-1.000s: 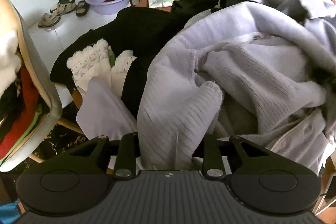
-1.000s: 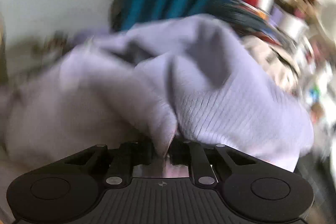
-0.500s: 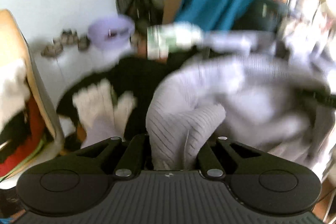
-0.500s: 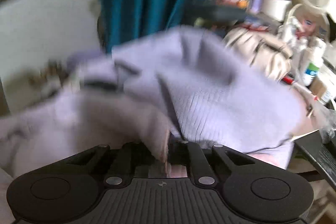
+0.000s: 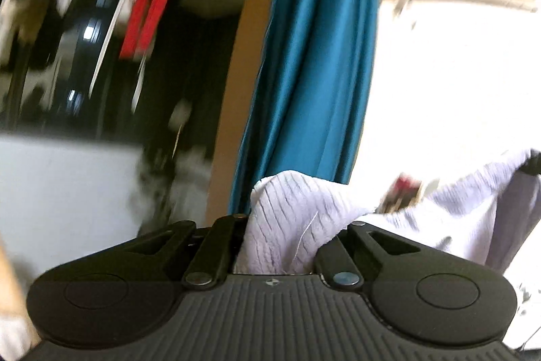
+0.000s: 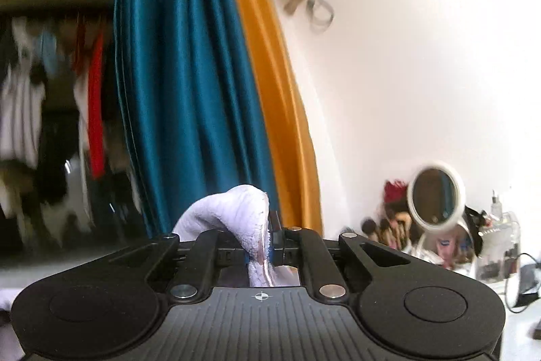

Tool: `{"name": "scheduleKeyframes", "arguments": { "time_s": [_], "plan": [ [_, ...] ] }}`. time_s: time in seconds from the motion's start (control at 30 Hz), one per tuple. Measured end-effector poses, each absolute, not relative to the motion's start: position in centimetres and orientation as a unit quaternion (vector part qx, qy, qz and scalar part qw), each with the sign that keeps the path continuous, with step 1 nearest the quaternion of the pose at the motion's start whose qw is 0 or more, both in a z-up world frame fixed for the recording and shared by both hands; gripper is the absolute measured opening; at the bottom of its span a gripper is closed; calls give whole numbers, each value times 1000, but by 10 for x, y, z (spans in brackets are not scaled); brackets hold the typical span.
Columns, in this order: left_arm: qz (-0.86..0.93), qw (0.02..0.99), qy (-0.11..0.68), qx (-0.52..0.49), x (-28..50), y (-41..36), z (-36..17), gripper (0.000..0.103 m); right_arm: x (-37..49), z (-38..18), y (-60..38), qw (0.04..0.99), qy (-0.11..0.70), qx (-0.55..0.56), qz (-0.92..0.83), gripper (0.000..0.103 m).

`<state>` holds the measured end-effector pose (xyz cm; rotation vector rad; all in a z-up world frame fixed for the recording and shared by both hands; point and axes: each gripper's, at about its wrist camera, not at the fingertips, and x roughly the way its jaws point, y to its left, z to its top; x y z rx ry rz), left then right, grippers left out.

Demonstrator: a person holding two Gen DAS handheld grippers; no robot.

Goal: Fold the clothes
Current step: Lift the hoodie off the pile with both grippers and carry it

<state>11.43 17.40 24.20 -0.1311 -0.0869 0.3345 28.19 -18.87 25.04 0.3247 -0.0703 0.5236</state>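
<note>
Blurred hanging clothes [image 5: 67, 22] smear past recognition left of the teal curtain [image 5: 314, 56]. Below the curtain, the left hand-held gripper [image 5: 282, 246] is clamped on a bunched ribbed lilac garment [image 5: 297, 219], which trails right and out of frame. Right of the curtain, the right hand-held gripper [image 6: 260, 246] pinches a garment fold, its fingertips hidden by cloth; a round mirror [image 6: 434, 197] stands beyond.

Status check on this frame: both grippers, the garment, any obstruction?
Left gripper shut on lavender ribbed garment. Right gripper shut on another bunch of it. Garment raised, facing teal curtain. Nothing visibly in the way.
</note>
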Motion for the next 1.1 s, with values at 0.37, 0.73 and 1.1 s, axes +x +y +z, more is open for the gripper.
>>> {"name": "scheduleKeyframes", "arguments": {
  "time_s": [0.37, 0.73, 1.1],
  "plan": [
    [-7, 985, -163, -56, 73, 134, 343, 5, 106, 350, -272, 979, -134, 109, 109, 8],
    [-160, 975, -126, -94, 86, 36, 317, 5, -51, 336, -355, 989, -90, 76, -87, 8],
    [-270, 949, -92, -137, 71, -146, 251, 5, -189, 277, -496, 968, -87, 81, -221, 8]
  ]
}}
